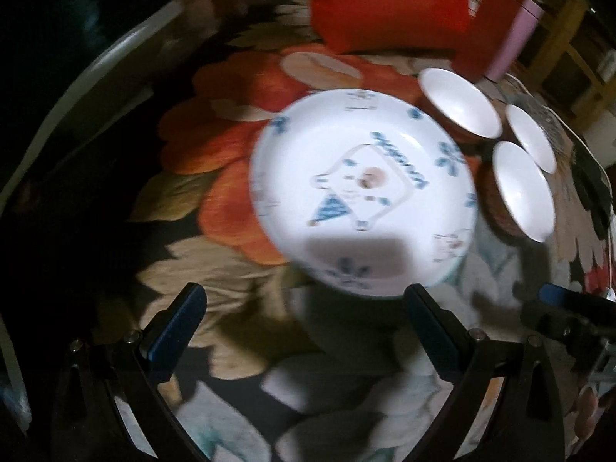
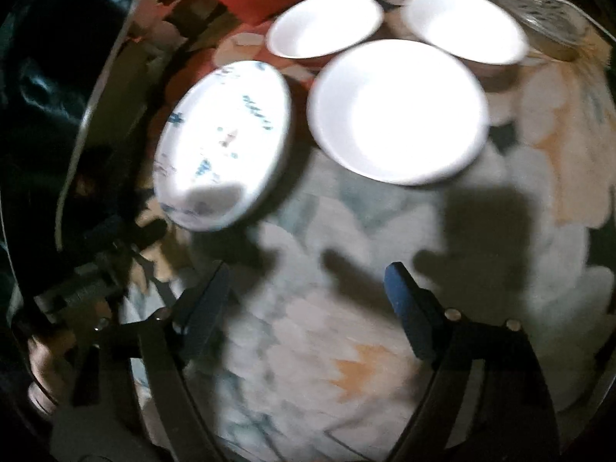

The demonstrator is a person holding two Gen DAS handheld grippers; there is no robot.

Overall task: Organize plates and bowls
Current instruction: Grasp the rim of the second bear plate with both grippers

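A white plate with a blue cartoon print lies on the floral tablecloth. Its near rim sits just ahead of my left gripper, which hangs open above the cloth with nothing between its fingers. Three white bowls stand to the plate's right: one at the back, one far right and one nearer. In the right wrist view the nearest bowl is straight ahead, the plate is to its left, and two bowls stand behind. My right gripper is open and empty over bare cloth.
A red box and a pink cylinder stand behind the dishes. A clear patterned object lies at the far right. The table's edge curves along the left, with darkness beyond. Both views are motion-blurred.
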